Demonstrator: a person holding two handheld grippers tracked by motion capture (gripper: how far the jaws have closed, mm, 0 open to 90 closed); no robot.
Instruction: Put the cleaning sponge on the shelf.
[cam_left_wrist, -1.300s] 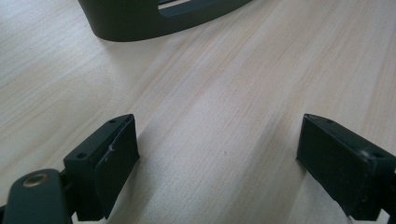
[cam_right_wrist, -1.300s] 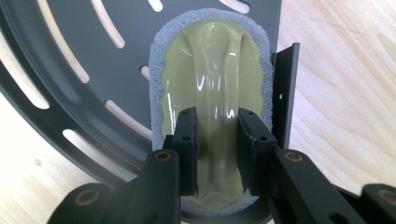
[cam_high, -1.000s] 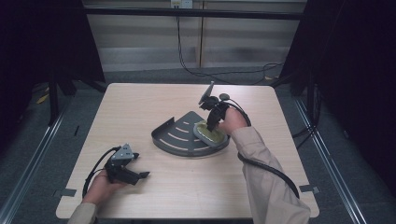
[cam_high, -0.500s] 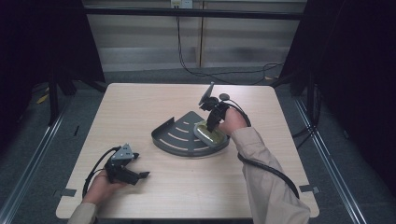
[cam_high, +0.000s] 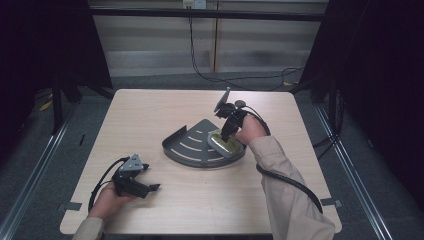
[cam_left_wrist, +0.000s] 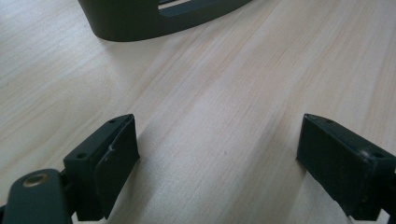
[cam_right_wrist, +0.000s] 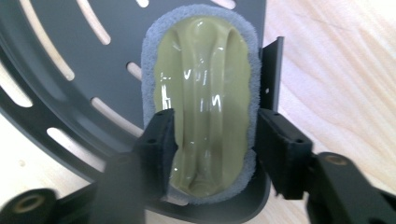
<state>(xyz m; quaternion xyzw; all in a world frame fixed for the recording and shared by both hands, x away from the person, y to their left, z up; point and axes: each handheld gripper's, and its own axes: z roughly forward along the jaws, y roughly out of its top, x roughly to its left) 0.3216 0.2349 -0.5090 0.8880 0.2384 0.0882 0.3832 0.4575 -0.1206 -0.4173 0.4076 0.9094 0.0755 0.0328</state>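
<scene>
An olive-green sponge with a grey rim lies flat at the right end of a dark grey fan-shaped slotted tray. My right gripper points down over it. Its jaws have just been opening and now stand on either side of the sponge's near end, with the sponge resting between them on the tray. From above, the right gripper sits over the sponge in the tray. My left gripper rests on the table at the front left, jaws wide open with nothing between them.
The pale wooden table carries the tray at its middle; the tray's curved wall lies ahead of the left gripper. Black cables trail from both grippers. Dark frame rails and floor surround the table.
</scene>
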